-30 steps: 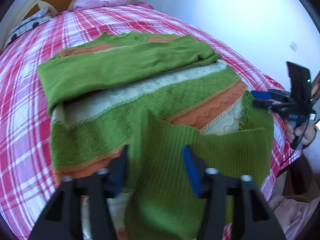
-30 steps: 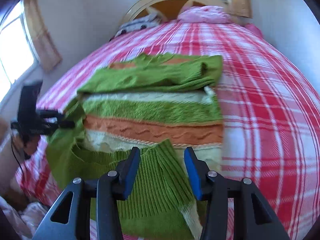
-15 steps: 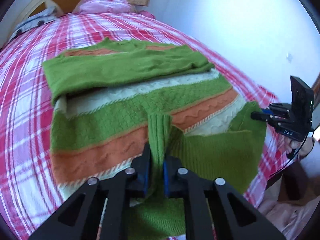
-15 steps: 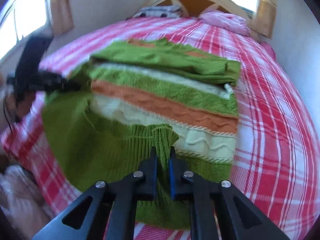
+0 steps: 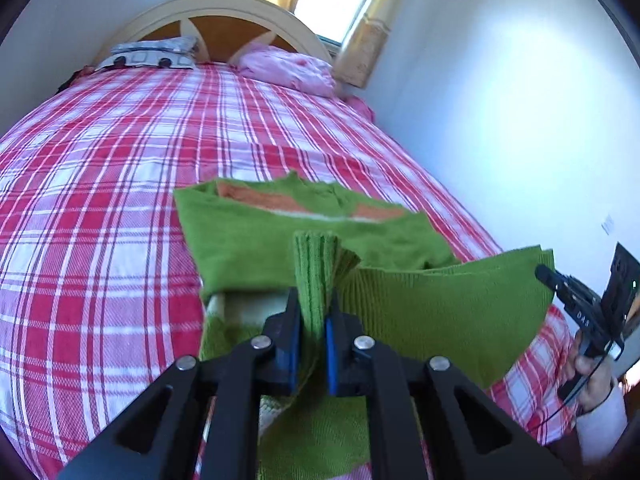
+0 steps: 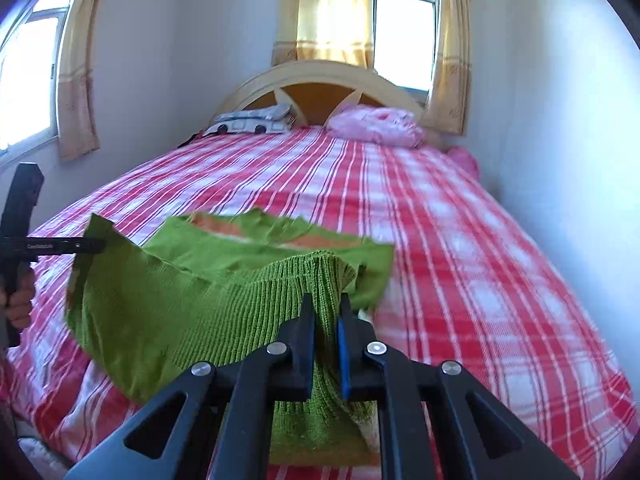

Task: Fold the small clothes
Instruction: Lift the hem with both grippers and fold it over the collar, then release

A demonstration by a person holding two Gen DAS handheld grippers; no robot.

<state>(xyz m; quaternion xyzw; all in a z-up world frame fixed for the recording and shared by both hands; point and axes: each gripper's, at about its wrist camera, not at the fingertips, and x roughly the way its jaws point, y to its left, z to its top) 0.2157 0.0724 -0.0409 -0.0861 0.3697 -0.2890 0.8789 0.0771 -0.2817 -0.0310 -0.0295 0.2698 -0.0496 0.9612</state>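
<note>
A green knit sweater (image 5: 256, 240) with orange and cream stripes lies on the red plaid bed. My left gripper (image 5: 313, 316) is shut on the left corner of its ribbed green hem (image 5: 316, 264). My right gripper (image 6: 326, 316) is shut on the right corner of the hem (image 6: 320, 276). Both hold the hem raised above the bed, stretched between them, so it hides most of the striped body. The right gripper also shows at the right edge of the left wrist view (image 5: 548, 276). The left gripper also shows at the left edge of the right wrist view (image 6: 94, 245). The folded sleeves (image 6: 248, 248) lie across the top.
The red plaid bedspread (image 5: 100, 200) covers the bed. A pink pillow (image 6: 376, 126) and a patterned pillow (image 6: 252, 120) lie by the wooden headboard (image 6: 320, 80). A white wall (image 5: 500, 120) runs along the bed's right side. Curtained windows are behind and to the left.
Both grippers closed on the hem corners, then lifted the hem up off the bed and forward toward the sleeves. The views have tilted up toward the headboard.
</note>
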